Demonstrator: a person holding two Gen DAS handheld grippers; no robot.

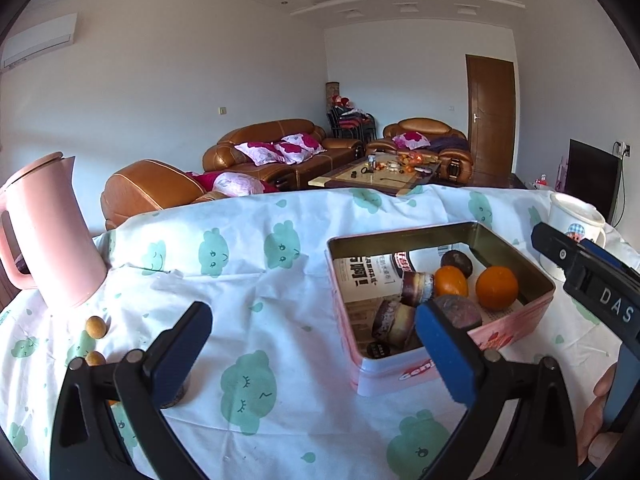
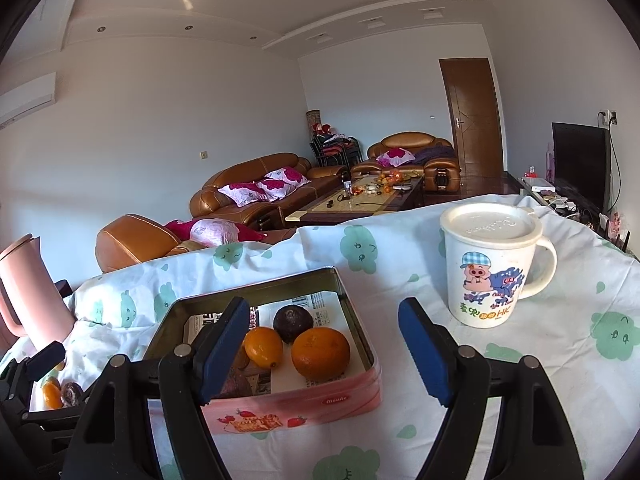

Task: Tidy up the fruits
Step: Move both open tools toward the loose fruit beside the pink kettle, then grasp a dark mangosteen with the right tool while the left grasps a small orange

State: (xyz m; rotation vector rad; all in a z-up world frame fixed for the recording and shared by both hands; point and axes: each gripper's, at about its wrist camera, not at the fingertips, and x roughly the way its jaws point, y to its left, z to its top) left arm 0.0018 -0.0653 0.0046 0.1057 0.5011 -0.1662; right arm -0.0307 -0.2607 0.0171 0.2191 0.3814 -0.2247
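- Two hand-held grippers hover over a desk (image 1: 280,360) draped in a white cloth printed with green clouds; the pink tin box (image 2: 296,404) serves as landmark.
- Left hand-held gripper (image 1: 314,350): released, blue pads wide apart, nothing between them; its right pad overlaps the tin's near-left corner in the left wrist view.
- Right hand-held gripper (image 2: 324,350): released too, empty, with its left pad over the tin's near edge and its right pad beyond the tin's right side.
- Inside the tin, on printed paper: a round orange (image 2: 320,354) at the near right, a smaller oval orange fruit (image 2: 262,347) just left of it, a dark passion fruit (image 2: 293,323) behind them, and another dark fruit (image 1: 460,312) near the front.
- Two wrapped snack pieces (image 1: 416,288) lie left of the fruit in the tin.
- Two small tan round fruits (image 1: 96,327) sit on the cloth well left of the tin.
- A pink jug (image 1: 48,236) stands far left of the tin; a lidded cartoon-pig mug (image 2: 490,264) stands to its right.
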